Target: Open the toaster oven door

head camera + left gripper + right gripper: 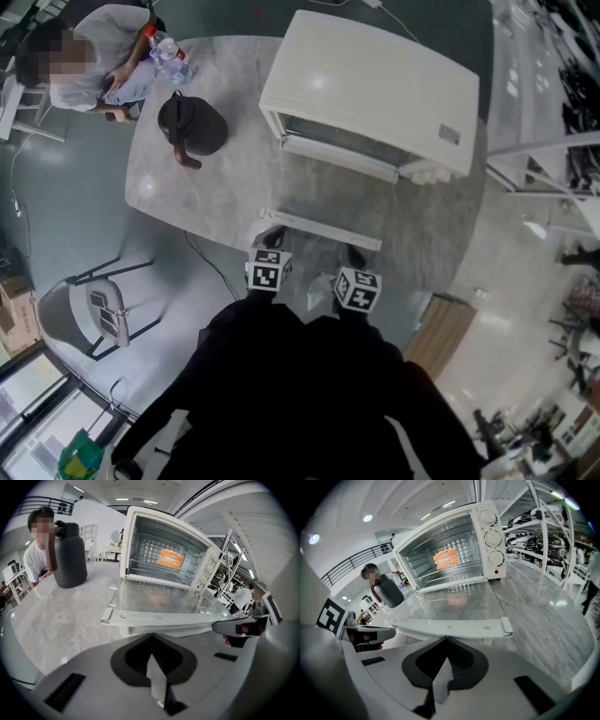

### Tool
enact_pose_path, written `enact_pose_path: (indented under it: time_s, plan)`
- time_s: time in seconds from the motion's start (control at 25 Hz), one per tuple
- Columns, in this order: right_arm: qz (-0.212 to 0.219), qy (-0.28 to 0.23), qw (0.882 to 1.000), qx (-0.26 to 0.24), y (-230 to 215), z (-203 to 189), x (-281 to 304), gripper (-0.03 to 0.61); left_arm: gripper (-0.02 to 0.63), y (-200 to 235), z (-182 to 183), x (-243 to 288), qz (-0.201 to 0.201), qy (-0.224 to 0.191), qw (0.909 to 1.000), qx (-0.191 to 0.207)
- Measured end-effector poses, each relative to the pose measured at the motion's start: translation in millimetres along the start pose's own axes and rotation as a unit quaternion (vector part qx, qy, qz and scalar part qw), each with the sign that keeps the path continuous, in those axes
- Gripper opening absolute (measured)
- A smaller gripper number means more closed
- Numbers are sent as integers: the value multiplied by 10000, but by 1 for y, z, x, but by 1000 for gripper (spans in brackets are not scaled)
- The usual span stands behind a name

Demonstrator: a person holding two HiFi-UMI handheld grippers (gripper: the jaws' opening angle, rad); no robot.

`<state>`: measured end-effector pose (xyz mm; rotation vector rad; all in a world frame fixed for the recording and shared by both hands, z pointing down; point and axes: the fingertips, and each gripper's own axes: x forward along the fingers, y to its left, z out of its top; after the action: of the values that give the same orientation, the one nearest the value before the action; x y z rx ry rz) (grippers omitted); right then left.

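Note:
The white toaster oven (375, 84) stands on the marble table (211, 202) with its glass door (328, 199) swung fully down and lying flat. The door's handle bar (323, 231) faces me. In the left gripper view the oven (140, 522) shows an orange slice of food (170, 558) on its rack, also visible as the food (446, 557) in the right gripper view. My left gripper (151, 635) is shut, its tips just short of the handle (159, 620). My right gripper (446, 639) is shut too, just short of the handle (450, 629). Neither holds anything.
A black jug (192, 125) stands on the table's left part, a water bottle (167, 54) beyond it. A person (103, 52) sits at the far left corner. A chair (103, 309) stands on the floor to my left, and metal shelving (543, 536) to the right.

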<state>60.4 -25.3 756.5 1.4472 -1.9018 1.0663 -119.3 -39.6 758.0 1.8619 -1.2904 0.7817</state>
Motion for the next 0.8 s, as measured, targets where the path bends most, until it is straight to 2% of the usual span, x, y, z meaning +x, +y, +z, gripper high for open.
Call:
enact_pose_path:
  time_s: [0.32, 0.56, 0.8]
  plan:
    - [273, 82, 9995, 167, 16, 5, -35, 3, 3, -5, 16, -36, 81, -378, 9992, -113]
    - [565, -772, 9953, -124, 31, 68, -72, 3, 3, -17, 61, -68, 72, -1030, 9946, -83]
    - [801, -1537, 9839, -427, 53, 136, -102, 3, 3, -31, 125, -114, 23, -1796, 9837, 22]
